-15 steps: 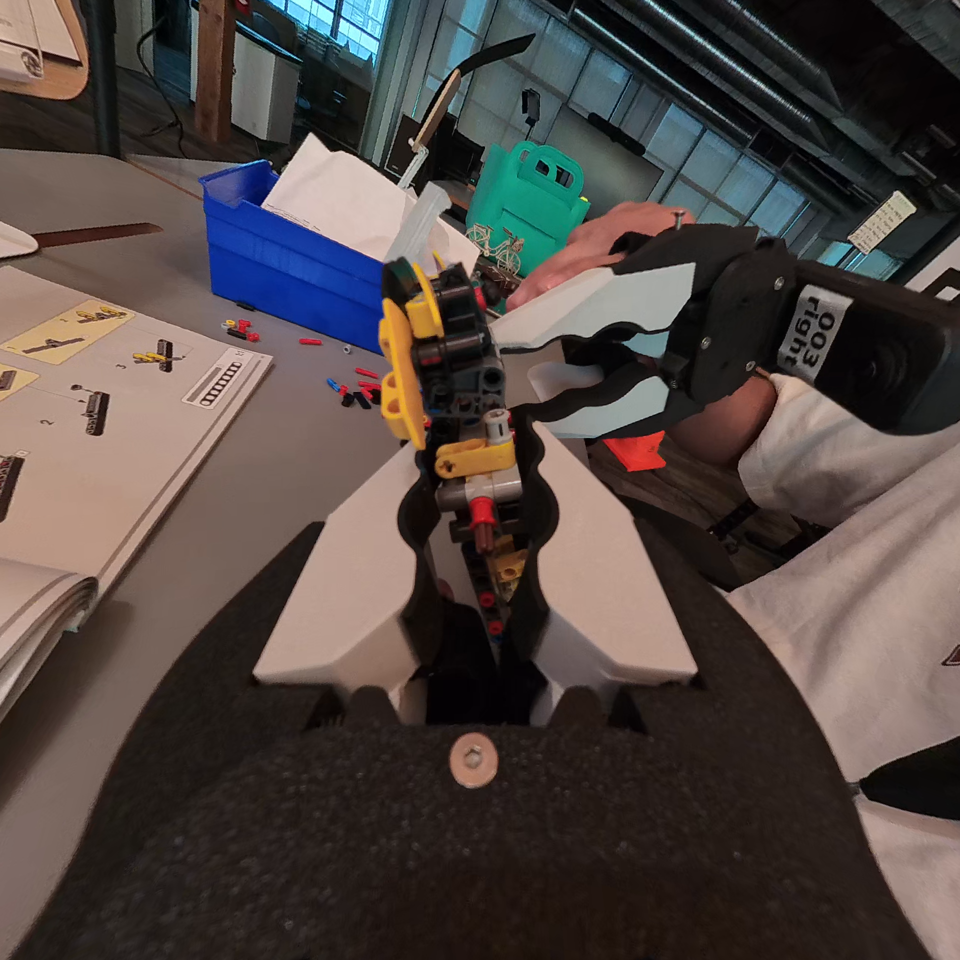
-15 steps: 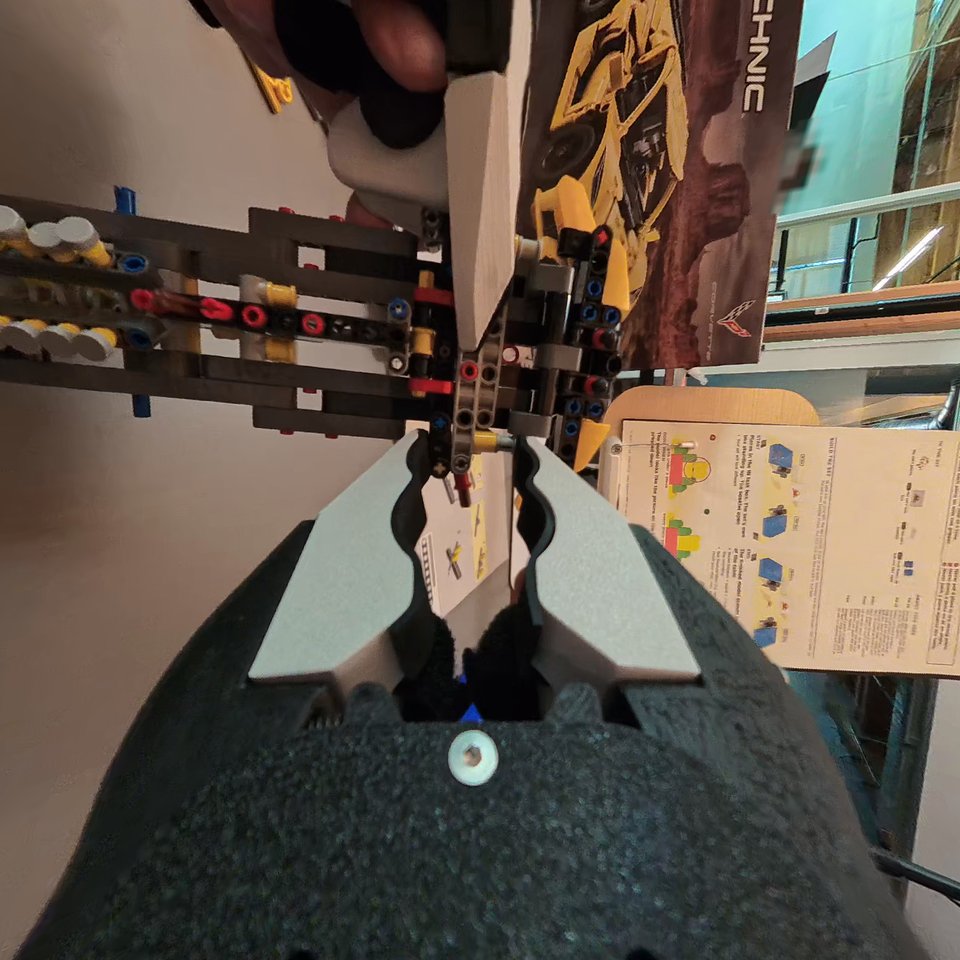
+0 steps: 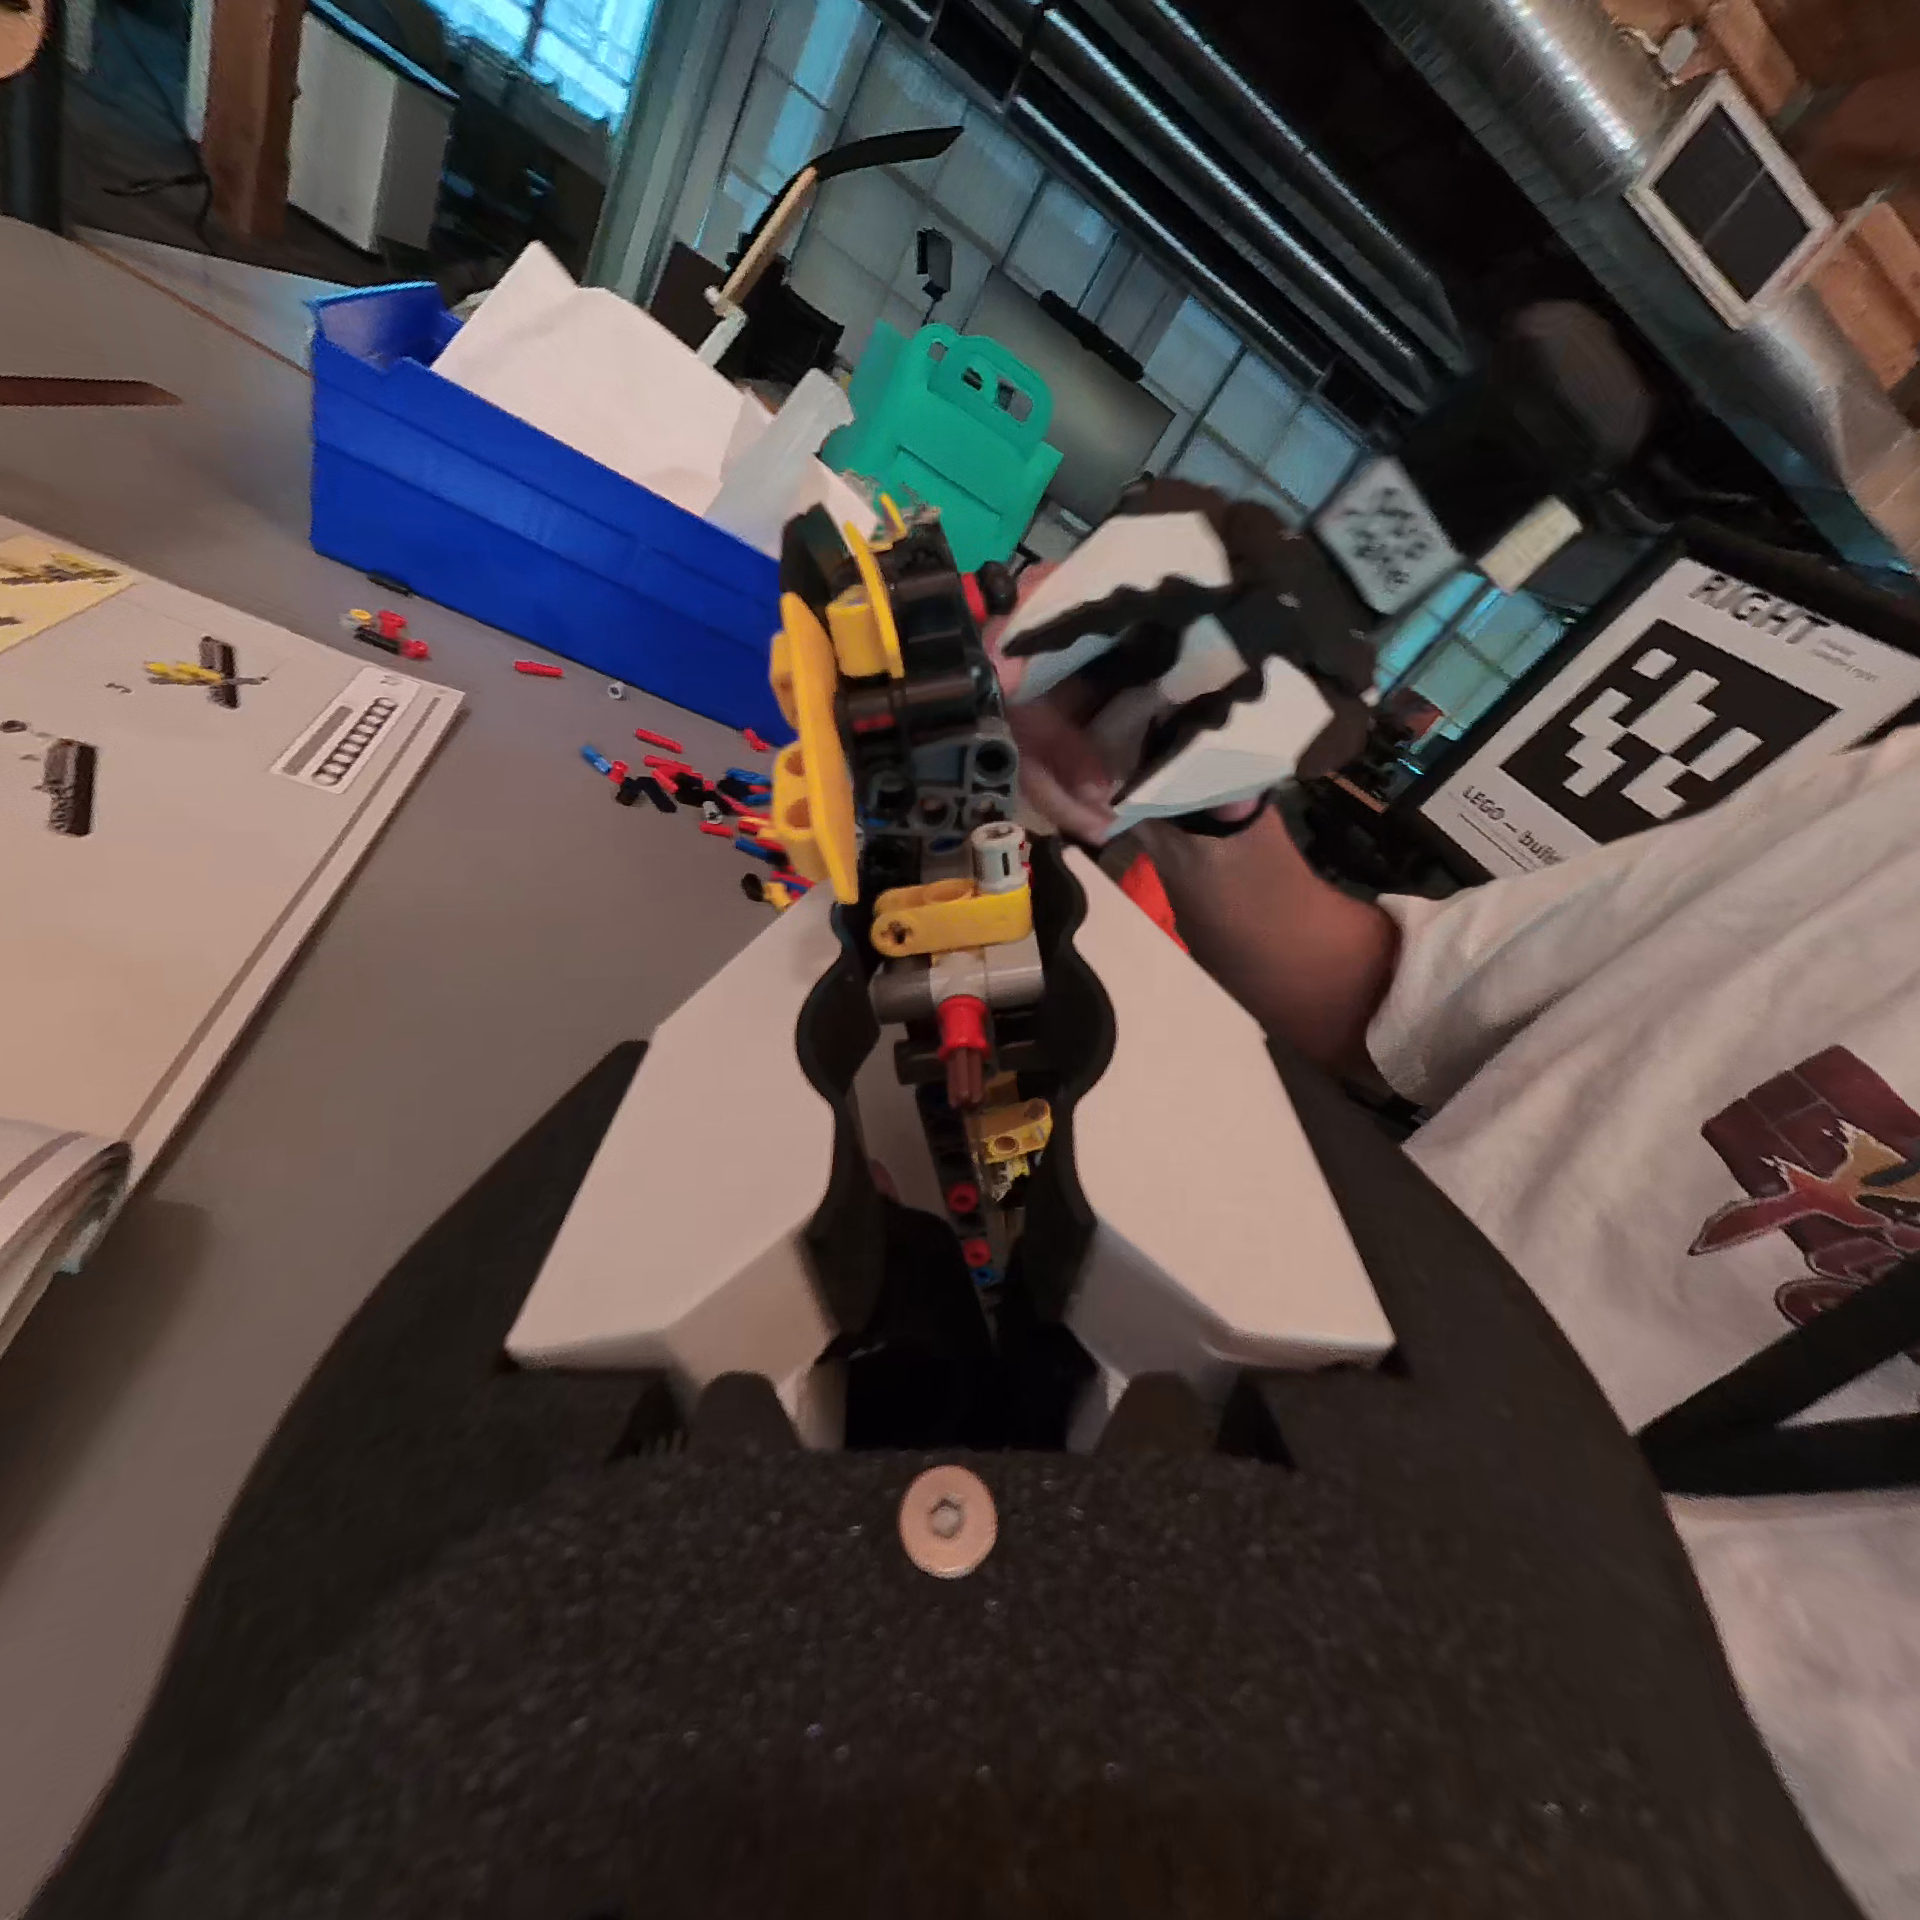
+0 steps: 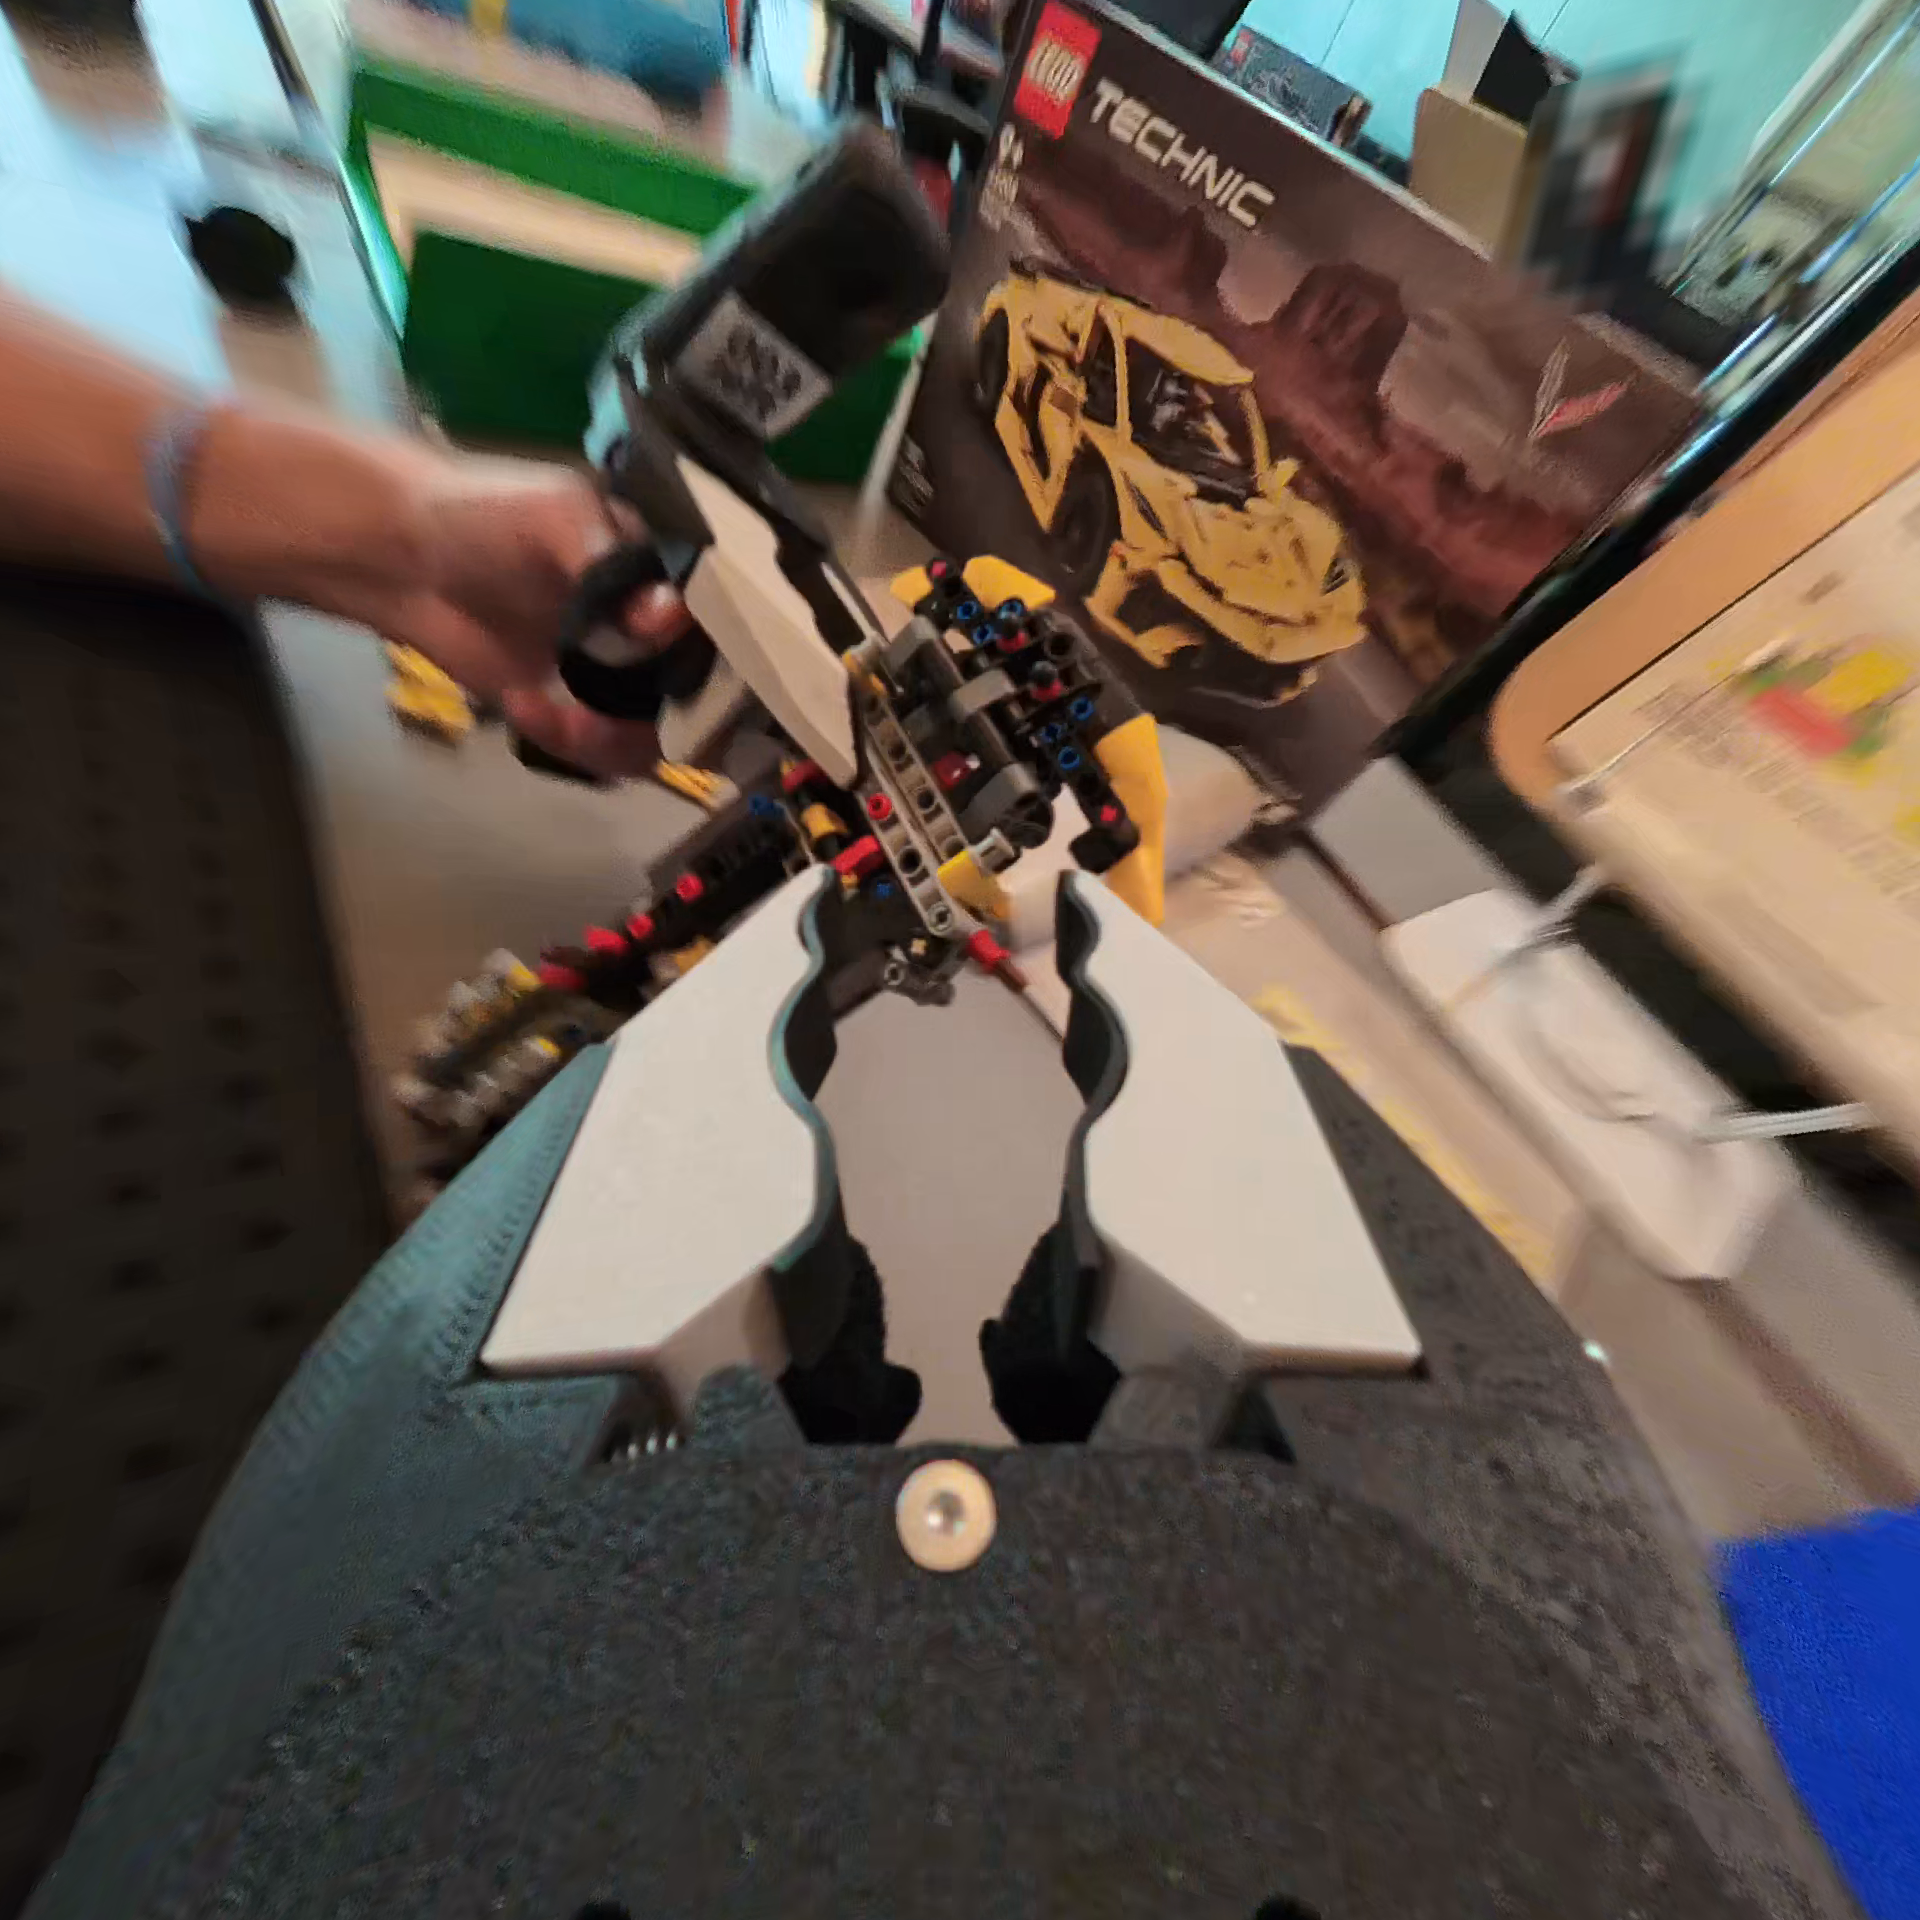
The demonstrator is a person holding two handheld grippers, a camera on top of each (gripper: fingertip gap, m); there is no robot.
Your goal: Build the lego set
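Lengthwise, lego chassis (image 3: pixel 914 790) (nose up)

left gripper (image 3: pixel 951 914): white fingers, black wavy pads; textured black body | white printed T-shirt (image 3: pixel 1662 1091)

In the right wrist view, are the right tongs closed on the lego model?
No: the right tongs stand open with bare table showing between them, just short of the lego model, which the left tongs hold.

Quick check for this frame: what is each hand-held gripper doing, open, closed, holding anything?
Left hand-held gripper: closed on the lego model.
Right hand-held gripper: open, holding nothing, just short of the model.
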